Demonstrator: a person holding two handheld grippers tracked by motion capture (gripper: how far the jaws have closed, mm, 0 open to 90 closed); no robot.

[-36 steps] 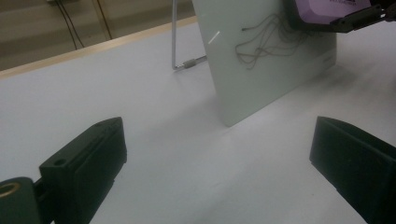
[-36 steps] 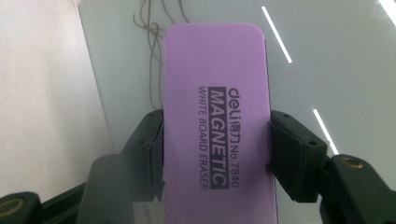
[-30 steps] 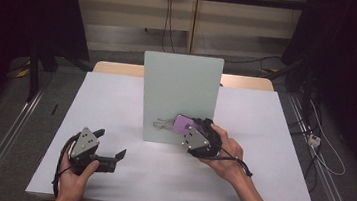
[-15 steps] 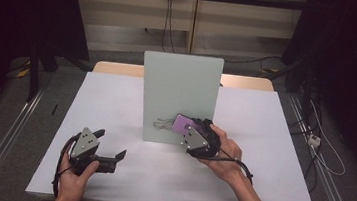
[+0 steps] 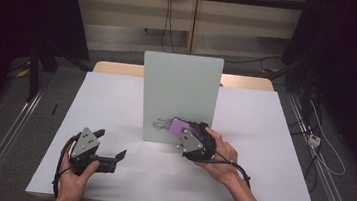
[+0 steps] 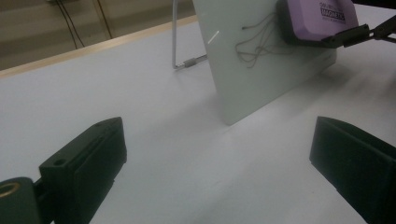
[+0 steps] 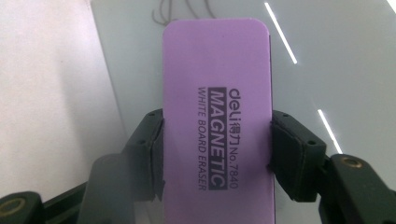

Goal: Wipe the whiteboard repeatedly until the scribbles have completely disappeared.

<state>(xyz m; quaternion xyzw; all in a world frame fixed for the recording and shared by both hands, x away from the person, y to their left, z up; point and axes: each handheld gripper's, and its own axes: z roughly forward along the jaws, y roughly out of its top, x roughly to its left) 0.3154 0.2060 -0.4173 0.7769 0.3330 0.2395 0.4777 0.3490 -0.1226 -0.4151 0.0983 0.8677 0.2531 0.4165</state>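
I hold the purple rectangular magnetic whiteboard eraser (image 7: pixel 218 126) clamped by its long sides in my right claw (image 5: pixel 189 133), the jaws pressing on both edges so the printed face looks back at the camera and the wiping face meets the pale upright whiteboard panel (image 5: pixel 180 88). I judge this grip is chosen so I can sweep the eraser flat across the board: it sits against the lower part of the panel, just beside a scribble of thin dark pen lines (image 6: pixel 259 39), which look like the marks to be wiped. The eraser touches or nearly touches the board; I cannot tell which from these views.

My left claw (image 5: pixel 110 156) is released, jaws spread wide with nothing between them, resting low near the front-left of the counter (image 5: pixel 111 98), well apart from the board. I take it to be parked there out of the way, since the wiping needs one hand.

The board stands upright near the middle of the counter, propped from behind by a thin bent metal wire stand (image 6: pixel 180 46), which keeps its face turned toward me. The counter is a plain white matte surface, with a strip of light wood showing along its far edge. Beyond it the room is dim: dark curtains at both sides, a pale wall panel with cables hanging down, and more cables lying on the grey floor to the right.
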